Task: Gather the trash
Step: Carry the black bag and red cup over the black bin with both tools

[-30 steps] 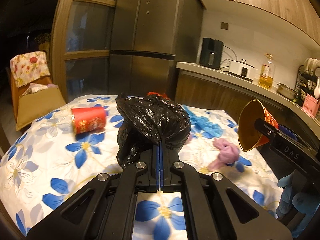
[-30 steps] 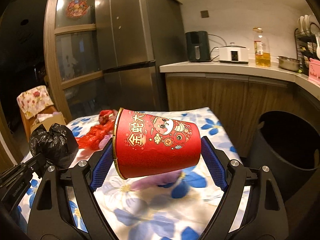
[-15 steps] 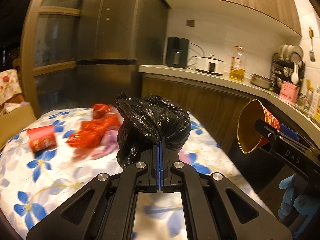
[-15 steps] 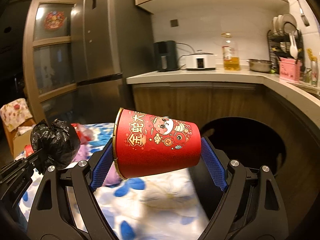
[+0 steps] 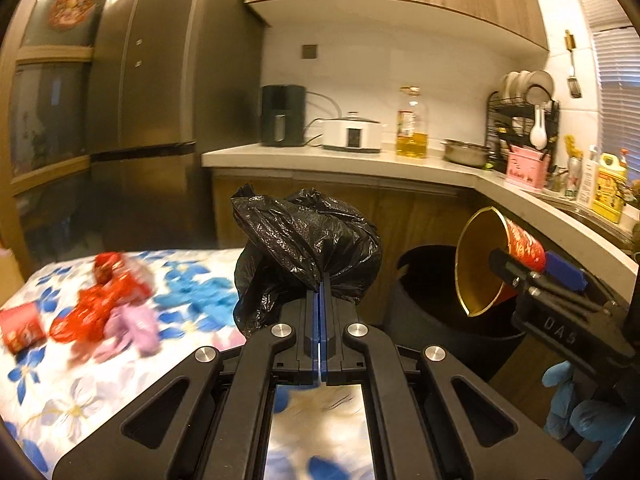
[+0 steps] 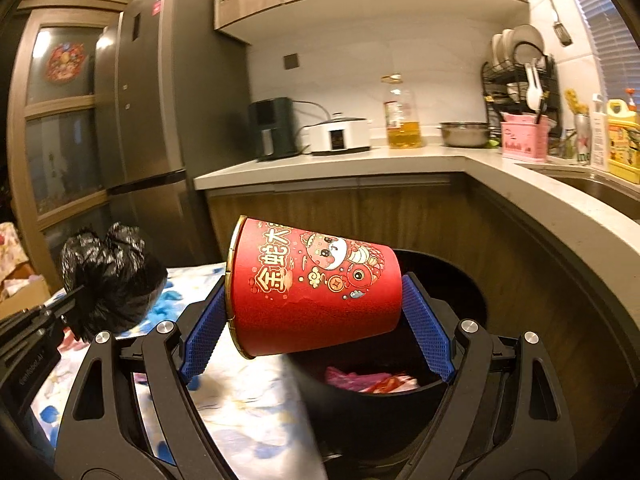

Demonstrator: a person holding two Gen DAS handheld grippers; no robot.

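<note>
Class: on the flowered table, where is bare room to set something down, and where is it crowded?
Bare cloth lies on the table's near side, between the left tongs and the litter. Crowded: the far half, where red wrappers, a pink glove and blue gloves cluster.

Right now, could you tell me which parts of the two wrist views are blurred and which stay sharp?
Left wrist view: the black trash bag in the left gripper is sharp, while the floral tablecloth and the red wrapper on it smear. Right wrist view: the red paper cup in the right gripper is crisp; the tablecloth below blurs, and the dark trash bin is soft.
</note>
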